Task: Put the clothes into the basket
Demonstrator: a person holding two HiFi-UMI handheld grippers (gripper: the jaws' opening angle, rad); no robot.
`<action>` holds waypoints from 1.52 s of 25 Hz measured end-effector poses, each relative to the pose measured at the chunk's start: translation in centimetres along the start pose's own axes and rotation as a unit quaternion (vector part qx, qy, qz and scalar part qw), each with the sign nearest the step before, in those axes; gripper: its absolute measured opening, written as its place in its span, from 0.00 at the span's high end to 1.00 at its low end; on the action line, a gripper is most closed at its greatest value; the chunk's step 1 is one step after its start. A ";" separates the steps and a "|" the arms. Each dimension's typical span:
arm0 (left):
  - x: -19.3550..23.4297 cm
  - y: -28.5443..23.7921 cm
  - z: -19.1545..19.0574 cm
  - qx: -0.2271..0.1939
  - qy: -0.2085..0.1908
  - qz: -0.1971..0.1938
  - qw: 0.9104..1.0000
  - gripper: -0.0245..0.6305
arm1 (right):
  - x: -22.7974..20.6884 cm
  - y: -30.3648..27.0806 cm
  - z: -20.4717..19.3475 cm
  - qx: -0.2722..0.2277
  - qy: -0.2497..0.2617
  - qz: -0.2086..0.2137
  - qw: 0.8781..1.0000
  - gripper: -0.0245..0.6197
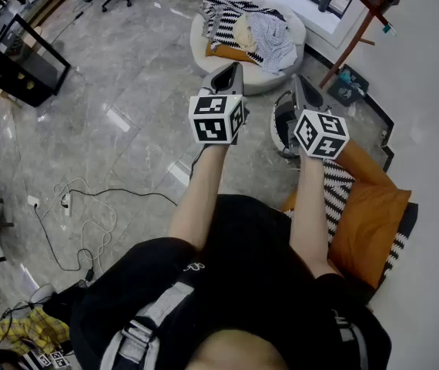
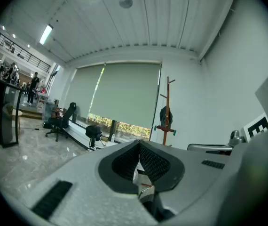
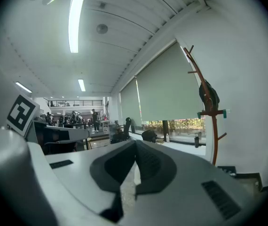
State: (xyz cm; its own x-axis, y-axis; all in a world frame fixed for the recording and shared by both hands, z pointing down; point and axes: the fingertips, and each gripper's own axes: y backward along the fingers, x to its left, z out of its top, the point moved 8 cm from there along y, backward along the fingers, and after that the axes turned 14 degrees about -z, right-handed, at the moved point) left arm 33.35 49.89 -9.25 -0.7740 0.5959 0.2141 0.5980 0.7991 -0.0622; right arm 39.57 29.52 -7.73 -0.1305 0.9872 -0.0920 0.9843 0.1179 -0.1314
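Clothes (image 1: 246, 29) seen heaped on the round white pouf (image 1: 198, 37), striped piece lying lengthwise from its far-left rim toward its near-right. Held left gripper (image 1: 232, 69) and right gripper (image 1: 299, 81) just short of the pouf, pointing toward it, fingers (image 2: 155, 164) of both pressed together on nothing.

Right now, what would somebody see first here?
Two shut claws, left claw and right claw, each wearing a black-and-white marker cube, fill the middle. Just beyond them a pile of clothes lies on a round white seat. An orange cushion sits at the right.
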 end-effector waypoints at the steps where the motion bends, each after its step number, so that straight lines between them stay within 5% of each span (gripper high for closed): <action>1: 0.3 -0.1 0.0 -0.001 0.001 -0.002 1.000 0.95 | 0.2 -0.2 0.0 0.000 0.009 0.002 1.000 0.95; 17: 4.8 -2.3 0.1 0.004 0.006 -0.027 1.000 0.95 | 1.4 -4.4 -0.6 -0.016 -0.040 -0.032 0.999 0.94; 23: 7.6 -1.7 -0.4 -0.002 0.041 -0.009 0.999 0.95 | 2.5 -5.6 -0.8 -0.002 -0.032 -0.031 0.999 0.94; 38: 8.6 -4.3 0.1 0.001 -0.005 -0.035 0.999 0.95 | 3.5 -9.7 0.6 -0.029 -0.030 -0.016 0.999 0.94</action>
State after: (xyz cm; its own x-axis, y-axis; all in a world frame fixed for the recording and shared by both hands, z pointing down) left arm 24.09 51.57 -7.26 -0.8162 0.5387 0.2087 0.5412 0.8394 -0.0498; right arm 29.50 31.78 -7.39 -0.1676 0.9747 -0.1481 0.9845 0.1575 -0.0774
